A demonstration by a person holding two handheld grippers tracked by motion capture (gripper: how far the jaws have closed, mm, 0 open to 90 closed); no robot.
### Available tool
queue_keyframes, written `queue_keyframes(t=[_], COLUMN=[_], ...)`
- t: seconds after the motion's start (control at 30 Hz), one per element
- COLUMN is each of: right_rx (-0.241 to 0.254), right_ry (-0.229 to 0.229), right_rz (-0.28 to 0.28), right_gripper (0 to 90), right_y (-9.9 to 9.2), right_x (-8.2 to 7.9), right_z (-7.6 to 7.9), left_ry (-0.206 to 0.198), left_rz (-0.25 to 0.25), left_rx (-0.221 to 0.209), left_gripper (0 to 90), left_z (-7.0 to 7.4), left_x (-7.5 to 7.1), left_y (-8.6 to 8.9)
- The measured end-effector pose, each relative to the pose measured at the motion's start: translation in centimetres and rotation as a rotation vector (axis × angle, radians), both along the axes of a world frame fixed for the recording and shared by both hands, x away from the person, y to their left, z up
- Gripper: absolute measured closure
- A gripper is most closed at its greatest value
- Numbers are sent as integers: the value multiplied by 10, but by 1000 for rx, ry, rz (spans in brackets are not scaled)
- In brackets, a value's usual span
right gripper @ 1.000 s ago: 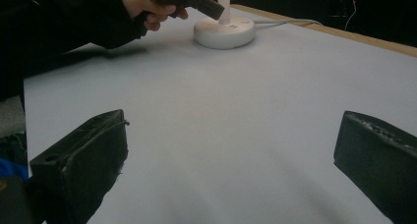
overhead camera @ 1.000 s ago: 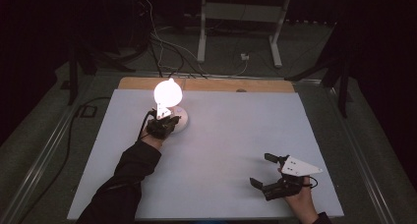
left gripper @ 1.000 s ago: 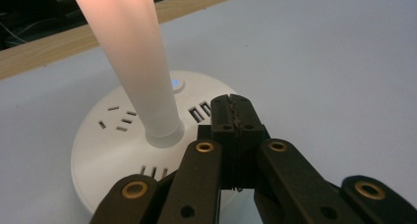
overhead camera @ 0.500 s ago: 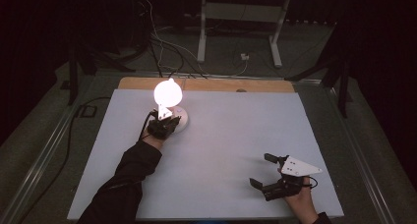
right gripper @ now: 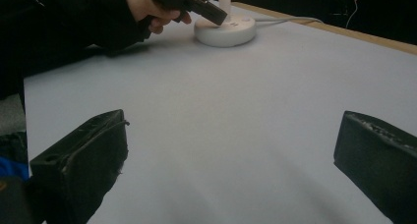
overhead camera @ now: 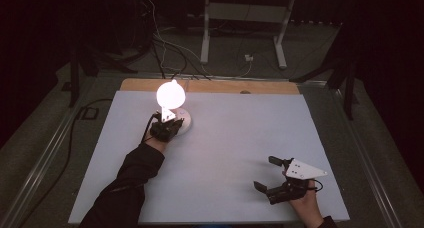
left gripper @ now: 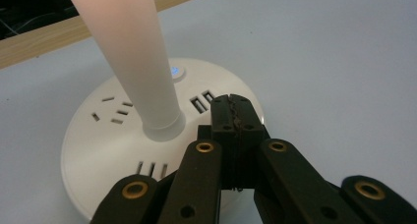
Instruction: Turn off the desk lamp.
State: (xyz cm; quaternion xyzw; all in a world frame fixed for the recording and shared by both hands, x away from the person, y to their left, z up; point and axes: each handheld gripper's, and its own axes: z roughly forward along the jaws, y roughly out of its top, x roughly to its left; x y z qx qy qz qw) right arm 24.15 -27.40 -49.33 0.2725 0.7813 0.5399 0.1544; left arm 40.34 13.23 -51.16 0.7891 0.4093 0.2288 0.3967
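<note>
Left hand-held gripper [left gripper: 231,111], jaws shut on nothing, rests on the lit lamp [overhead camera: 171,95] base at the worktop's [overhead camera: 225,138] far-left, apparently pressing its button [left gripper: 175,71]; next, lift off; right hand-held gripper [overhead camera: 272,175] idles wide open.

left gripper [left gripper: 231,111] closed, right gripper [overhead camera: 270,174] wide apart

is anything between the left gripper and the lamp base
Nothing visible stands between them. The left gripper, jaws shut, has its tips right over the round white lamp base, beside the stem and near the lit button. The right gripper waits open, far off across the table.
</note>
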Motion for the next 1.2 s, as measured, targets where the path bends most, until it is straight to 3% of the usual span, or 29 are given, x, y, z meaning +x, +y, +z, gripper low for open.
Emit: queue_keyframes(t=[0.27, 0.37, 0.43, 0.47, 0.57, 0.63, 0.9, 1.2], right_rx=[-7, -6, -11, -13, -10, -11, -6, -7], right_ry=[2, 3, 3, 2, 3, 2, -1, 2], right_rz=[1, 0, 2, 2, 1, 1, 1, 1], right_gripper=[0, 0, 0, 0, 0, 0, 0, 0], right_y=[1, 1, 1, 2, 1, 1, 0, 0], right_x=[0, 0, 0, 0, 0, 0, 0, 0], right_z=[-1, 0, -1, -1, -1, -1, 0, 0], left_ry=[-4, -18, -51, -49, -37, -58, -96, -89], left_rz=[-11, -7, -16, -16, -10, -20, -10, 7], left_rx=[17, 25, 56, 62, 36, 47, -13, -19], left_gripper=[900, 900, 900, 900, 900, 900, 900, 900], left_z=[0, -1, -3, -2, -2, 1, 19, 15], left_x=[0, -2, -4, -4, -3, -5, -10, -10], left_y=[-2, -3, -6, -7, -5, -7, -6, -6])
